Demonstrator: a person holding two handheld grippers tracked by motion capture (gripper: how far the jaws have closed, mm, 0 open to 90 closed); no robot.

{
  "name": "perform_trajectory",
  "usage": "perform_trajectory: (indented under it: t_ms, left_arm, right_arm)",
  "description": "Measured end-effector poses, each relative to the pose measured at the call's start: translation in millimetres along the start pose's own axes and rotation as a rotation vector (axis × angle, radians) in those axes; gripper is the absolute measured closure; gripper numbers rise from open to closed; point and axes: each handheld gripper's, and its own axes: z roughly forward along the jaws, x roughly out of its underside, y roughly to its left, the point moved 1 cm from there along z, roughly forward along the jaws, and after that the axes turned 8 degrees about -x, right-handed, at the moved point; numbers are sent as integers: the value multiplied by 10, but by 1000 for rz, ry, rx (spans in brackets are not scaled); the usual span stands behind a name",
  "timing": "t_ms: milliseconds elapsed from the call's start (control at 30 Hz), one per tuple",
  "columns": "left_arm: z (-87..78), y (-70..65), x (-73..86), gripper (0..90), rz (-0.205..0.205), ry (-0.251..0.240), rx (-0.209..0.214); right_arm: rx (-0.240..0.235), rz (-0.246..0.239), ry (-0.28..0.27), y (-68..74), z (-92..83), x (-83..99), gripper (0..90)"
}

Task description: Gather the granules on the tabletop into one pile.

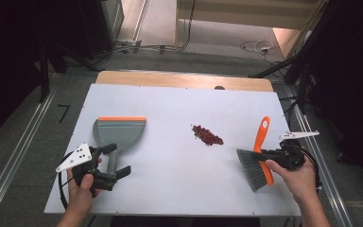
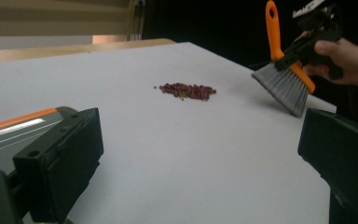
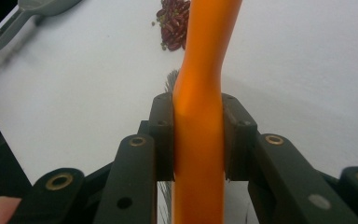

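A: Where's your brush (image 1: 260,158)?

B: Your right gripper (image 1: 270,154) is clamped on its orange handle, bristles on the table (image 1: 179,156), at four o'clock from the beans (image 1: 207,135).

A: And your left gripper (image 1: 114,161)?

B: Its jaws stand apart around the dustpan (image 1: 119,132) handle, at nine o'clock from the beans.

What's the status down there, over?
Right tongs clamped on brush. Left tongs open around dustpan handle. Beans piled between them, path clear.
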Motion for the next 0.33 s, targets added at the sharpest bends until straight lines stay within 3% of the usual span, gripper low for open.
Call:
perform_trajectory:
  t_ms: [333]
  left_arm:
    - [-39,22,-1,11,0,-19,-27]
  right_arm:
    - [3,9,-15,-49,-64,44,684]
